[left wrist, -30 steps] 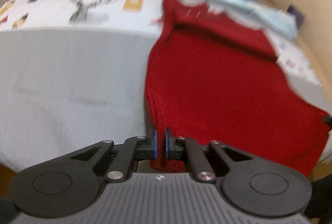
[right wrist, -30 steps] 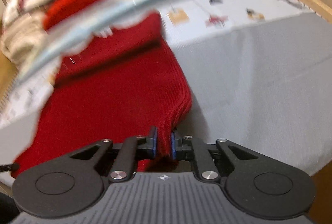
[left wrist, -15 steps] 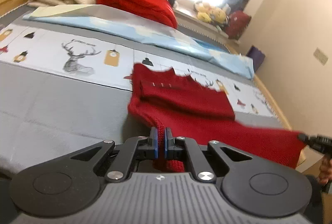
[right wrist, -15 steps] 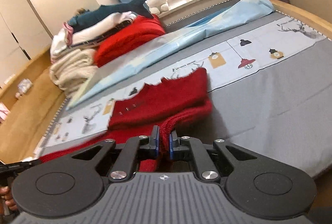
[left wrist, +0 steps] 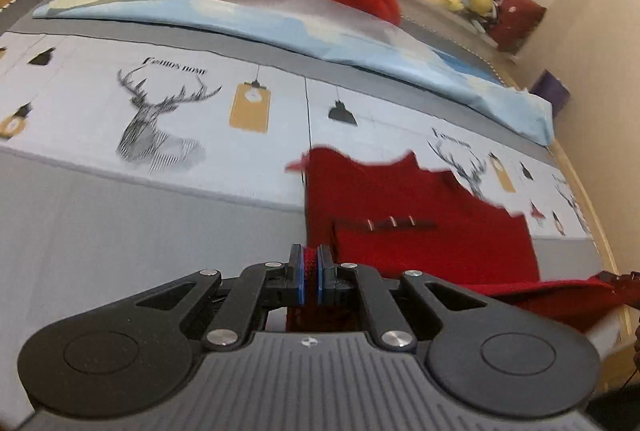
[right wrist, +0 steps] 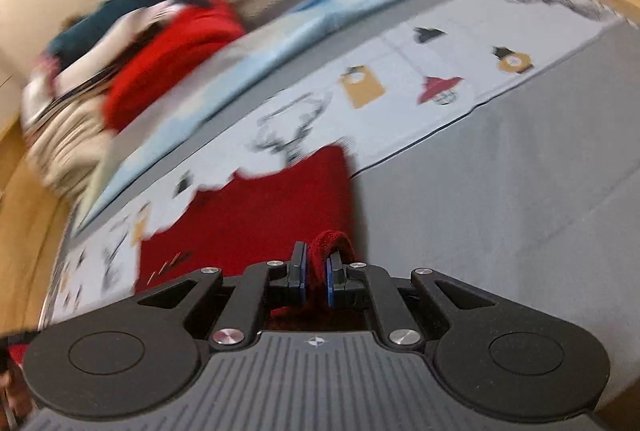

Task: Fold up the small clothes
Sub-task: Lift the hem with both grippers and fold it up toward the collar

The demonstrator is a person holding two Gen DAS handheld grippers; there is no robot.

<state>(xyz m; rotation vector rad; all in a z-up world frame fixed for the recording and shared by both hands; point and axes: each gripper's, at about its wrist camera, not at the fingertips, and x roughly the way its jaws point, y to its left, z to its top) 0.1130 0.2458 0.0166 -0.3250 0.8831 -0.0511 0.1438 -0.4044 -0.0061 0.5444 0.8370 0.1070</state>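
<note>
Closer now, red garment (left wrist: 420,223) spans grey deer-print bedspread (left wrist: 120,199).

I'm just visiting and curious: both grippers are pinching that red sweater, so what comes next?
Probably carry the pinched edge forward over the red sweater and lay it down. The left gripper and right gripper each clamp its near edge, while the far part lies flat on the bed.

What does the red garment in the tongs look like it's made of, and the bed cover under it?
Red garment: likely knitted wool or acrylic yarn, matte, thick fuzzy edge bunched in the right tongs. Bed cover: seemingly smooth woven cotton, matte grey with printed pictures.
</note>
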